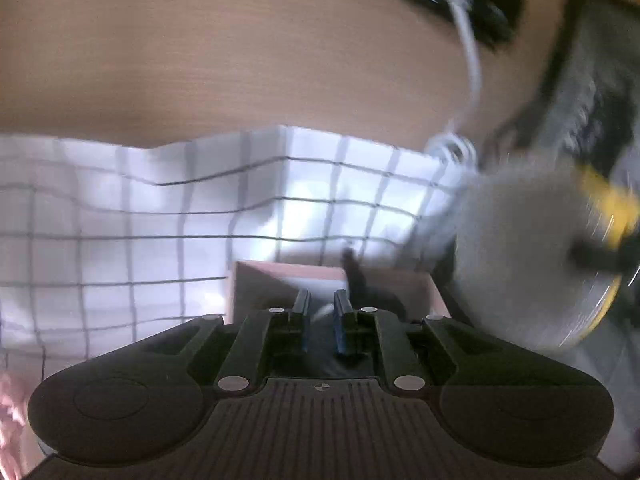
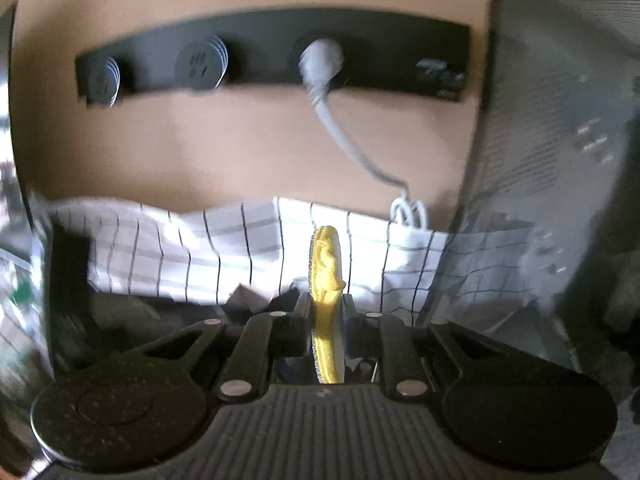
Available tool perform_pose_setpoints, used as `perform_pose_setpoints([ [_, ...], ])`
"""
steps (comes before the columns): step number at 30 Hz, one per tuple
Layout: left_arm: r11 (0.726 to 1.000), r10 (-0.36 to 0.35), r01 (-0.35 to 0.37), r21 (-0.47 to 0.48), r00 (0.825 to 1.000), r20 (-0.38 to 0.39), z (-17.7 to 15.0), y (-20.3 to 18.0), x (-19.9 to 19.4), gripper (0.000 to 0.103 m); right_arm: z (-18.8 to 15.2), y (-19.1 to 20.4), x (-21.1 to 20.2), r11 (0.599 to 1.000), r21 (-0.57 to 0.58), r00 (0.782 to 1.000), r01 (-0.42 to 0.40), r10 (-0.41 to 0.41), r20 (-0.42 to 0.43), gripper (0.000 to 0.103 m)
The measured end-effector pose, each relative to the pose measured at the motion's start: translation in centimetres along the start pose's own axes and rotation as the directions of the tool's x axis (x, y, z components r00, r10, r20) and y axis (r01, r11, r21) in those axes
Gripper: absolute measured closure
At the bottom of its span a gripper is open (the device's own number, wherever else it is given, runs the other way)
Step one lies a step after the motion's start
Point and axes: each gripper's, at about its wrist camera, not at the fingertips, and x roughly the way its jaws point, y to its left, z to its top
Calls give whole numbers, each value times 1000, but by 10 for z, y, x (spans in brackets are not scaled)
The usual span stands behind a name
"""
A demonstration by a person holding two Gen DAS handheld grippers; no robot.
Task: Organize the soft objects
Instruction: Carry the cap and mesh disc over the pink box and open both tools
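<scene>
The right gripper (image 2: pixel 326 300) pinches a flat yellow fuzzy pad (image 2: pixel 326 264) (edge-on); the left gripper (image 1: pixel 322 300) is closed, empty.

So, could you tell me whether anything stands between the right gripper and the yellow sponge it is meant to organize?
Nothing does. The right gripper is already shut on the yellow sponge, which stands on edge between its fingers. Beyond it lies the checked cloth, not in between.
</scene>
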Motion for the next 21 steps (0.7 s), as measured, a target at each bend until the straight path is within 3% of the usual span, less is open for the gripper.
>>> perform_pose_setpoints([
  [3,999,-8,10,-42,999,48,6,12,-26,89,-17,17,23,998,-57,1000,17,-18,-25,89],
  [7,999,-18,22,-44,995,94,3,20,-70,89,-41,45,59,974,-199,993,105,-114,-34,89],
  [10,999,-16,19,-34,994,104,-13,25,-99,89,-58,59,82,969,-229,990,87,-110,-89,86],
  [17,987,138,-131,-94,987,77,-58,71,-159,89,-86,74,95,974,-226,984,26,-65,-165,78],
  [19,973,192,-182,-143,980,58,-72,94,-172,89,-86,73,93,983,-184,979,-6,-32,-203,68],
  [21,953,252,-241,-185,967,37,-85,116,-182,89,-86,70,85,991,-132,976,-35,5,-217,42],
])
